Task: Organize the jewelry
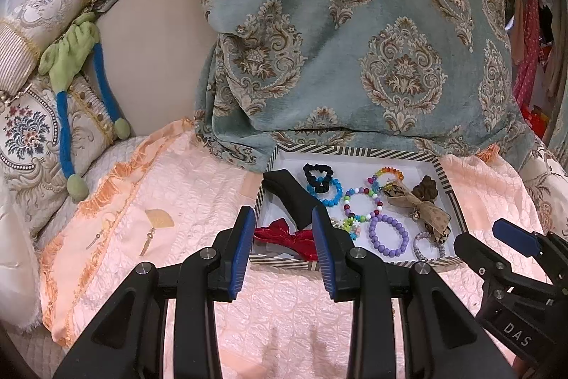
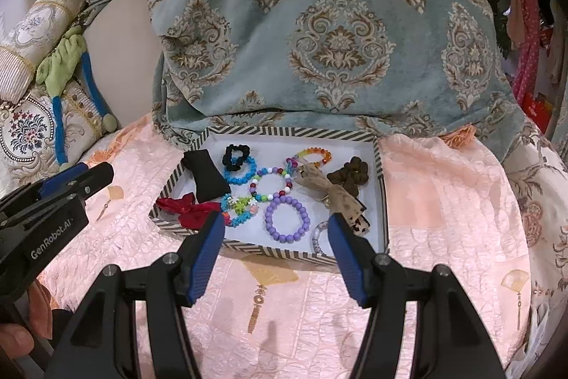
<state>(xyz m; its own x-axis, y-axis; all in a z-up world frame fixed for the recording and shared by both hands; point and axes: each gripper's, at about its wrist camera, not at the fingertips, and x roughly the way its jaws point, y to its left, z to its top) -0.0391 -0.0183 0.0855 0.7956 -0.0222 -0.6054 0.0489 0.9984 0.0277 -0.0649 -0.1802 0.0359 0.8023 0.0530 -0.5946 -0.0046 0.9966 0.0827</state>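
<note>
Both the left gripper [image 1: 284,249] and right gripper [image 2: 277,251] hung wide open and empty before the striped-rimmed white tray [image 2: 269,251] on the peach quilted bed [image 2: 443,201]. A good pick meant singling out the purple beaded bracelet [image 2: 287,219], clear of its neighbours

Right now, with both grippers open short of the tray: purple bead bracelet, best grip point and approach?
Take the purple bead bracelet with the right gripper, from above. It lies flat on the tray floor as an open ring, so put one finger inside the loop and one outside, pinching the near arc of beads. That arc looks clear; the flower bracelet crowds its left side.
</note>
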